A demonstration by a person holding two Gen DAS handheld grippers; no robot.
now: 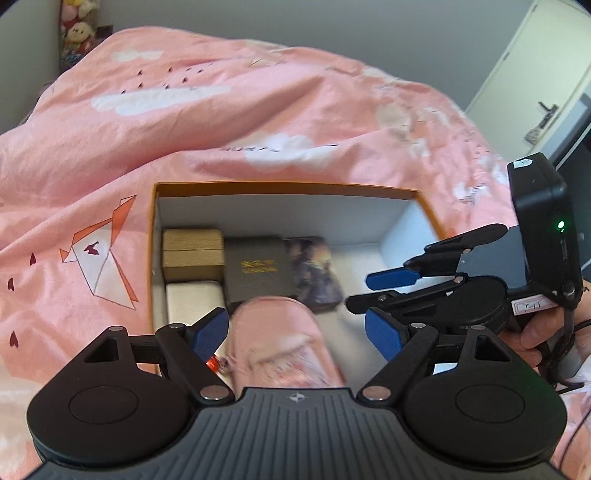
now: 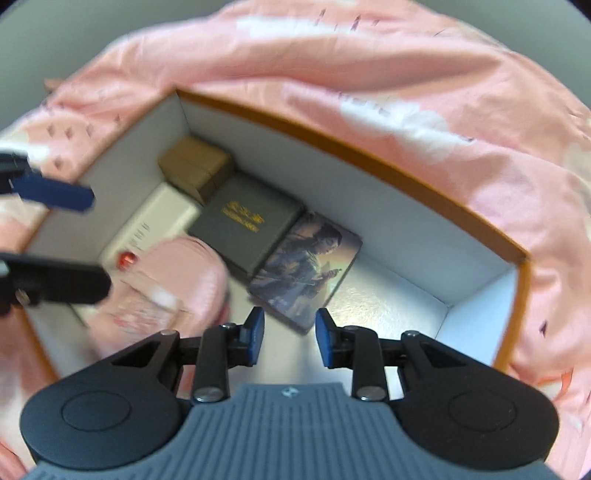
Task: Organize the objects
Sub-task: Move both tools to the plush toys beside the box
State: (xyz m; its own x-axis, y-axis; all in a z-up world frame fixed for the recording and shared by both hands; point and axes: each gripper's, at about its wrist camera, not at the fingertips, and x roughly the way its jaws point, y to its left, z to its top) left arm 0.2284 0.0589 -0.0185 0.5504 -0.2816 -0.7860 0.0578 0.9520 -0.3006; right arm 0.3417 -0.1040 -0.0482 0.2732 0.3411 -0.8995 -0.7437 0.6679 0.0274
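An orange box (image 1: 280, 186) (image 2: 369, 158) with white inner walls lies open on a pink bedspread. Inside lie a tan box (image 1: 192, 253) (image 2: 195, 168), a white box (image 1: 192, 301) (image 2: 155, 218), a dark grey box with gold lettering (image 1: 256, 267) (image 2: 245, 221), a picture card (image 1: 314, 273) (image 2: 306, 269) and a blurred pink pouch (image 1: 284, 347) (image 2: 173, 284). My left gripper (image 1: 297, 334) (image 2: 96, 240) hovers open above the pouch, pads clear of it. My right gripper (image 2: 290, 341) (image 1: 373, 291) stands open over the box floor beside the card, with nothing between its pads.
The pink bedspread (image 1: 221, 122) (image 2: 461, 110) surrounds the box on all sides. A white door with a dark handle (image 1: 546, 110) stands at the far right. Plush toys (image 1: 77, 29) sit at the far left. A hand (image 1: 532, 332) grips the right tool.
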